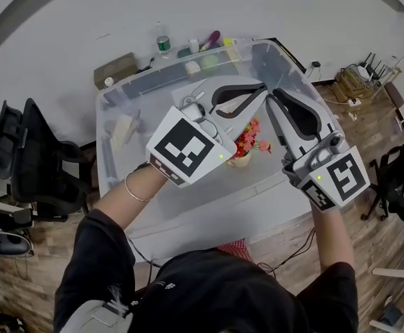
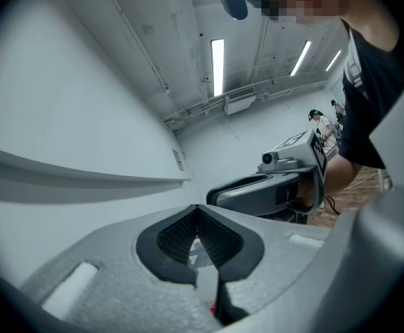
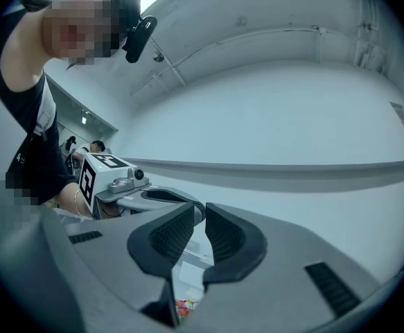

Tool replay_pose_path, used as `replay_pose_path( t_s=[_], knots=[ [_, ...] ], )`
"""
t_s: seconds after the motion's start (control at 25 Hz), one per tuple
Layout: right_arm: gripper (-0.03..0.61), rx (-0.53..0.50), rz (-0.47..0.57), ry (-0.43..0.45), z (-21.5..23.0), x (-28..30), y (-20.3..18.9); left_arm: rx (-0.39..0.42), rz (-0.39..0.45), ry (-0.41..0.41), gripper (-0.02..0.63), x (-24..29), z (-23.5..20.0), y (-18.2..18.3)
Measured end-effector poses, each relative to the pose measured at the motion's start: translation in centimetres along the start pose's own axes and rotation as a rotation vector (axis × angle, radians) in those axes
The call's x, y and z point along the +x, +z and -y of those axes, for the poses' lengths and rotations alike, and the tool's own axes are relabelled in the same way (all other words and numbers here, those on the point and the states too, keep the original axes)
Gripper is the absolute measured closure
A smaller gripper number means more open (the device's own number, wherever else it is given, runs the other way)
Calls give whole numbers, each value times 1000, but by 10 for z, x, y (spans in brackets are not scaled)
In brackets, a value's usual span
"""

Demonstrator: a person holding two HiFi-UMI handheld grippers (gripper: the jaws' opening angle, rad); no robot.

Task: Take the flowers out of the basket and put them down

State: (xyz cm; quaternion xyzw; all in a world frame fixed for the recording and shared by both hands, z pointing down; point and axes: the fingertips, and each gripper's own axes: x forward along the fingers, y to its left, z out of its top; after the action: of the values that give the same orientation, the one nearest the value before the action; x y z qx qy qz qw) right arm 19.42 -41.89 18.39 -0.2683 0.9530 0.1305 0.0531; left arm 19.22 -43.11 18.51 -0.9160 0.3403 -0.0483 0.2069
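Risks from here. Flowers [image 1: 249,139], red, pink and yellow, stand in a small pale basket [image 1: 239,160], low between the two claws in the head view. Both sit inside what looks like a clear tub [image 1: 290,60], though I cannot tell this for sure. Left claw [image 2: 199,212] is fully closed with nothing in it. Right claw [image 3: 200,212] is all but closed, with a thin slit between the pads, and is also empty. Both point roughly level above the bunch, tips near each other. Judgement: approach stage, no grasp yet.

1. Neither claw can take the stems as it stands. If one descends without opening, the tips press the blooms down or tip the basket.
2. The basket looks light, so a one-claw pull likely lifts it along unless the other claw pins it.
3. With the tips so near, a loose swing knocks claw on claw.
4. A grip on petals rather than stems crushes or sheds them.
5. The gripper views show only a sliver of colour at their lower edge, so aiming from them is poor.
6. The tub wall may catch a claw on the way out.
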Motion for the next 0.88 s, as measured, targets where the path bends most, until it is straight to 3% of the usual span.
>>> replay_pose_path(
  t_s=[0.52,0.76,0.88],
  knots=[
    [532,-23,-63,84,15,24,-38,-34,-29,-4,618,11,-19,-43],
    [515,6,-99,103,27,35,-59,-19,-73,-30,618,20,-27,-65],
    [514,17,-103,113,31,41,-67,-51,-72,-36,618,23,-33,-74]
  ],
)
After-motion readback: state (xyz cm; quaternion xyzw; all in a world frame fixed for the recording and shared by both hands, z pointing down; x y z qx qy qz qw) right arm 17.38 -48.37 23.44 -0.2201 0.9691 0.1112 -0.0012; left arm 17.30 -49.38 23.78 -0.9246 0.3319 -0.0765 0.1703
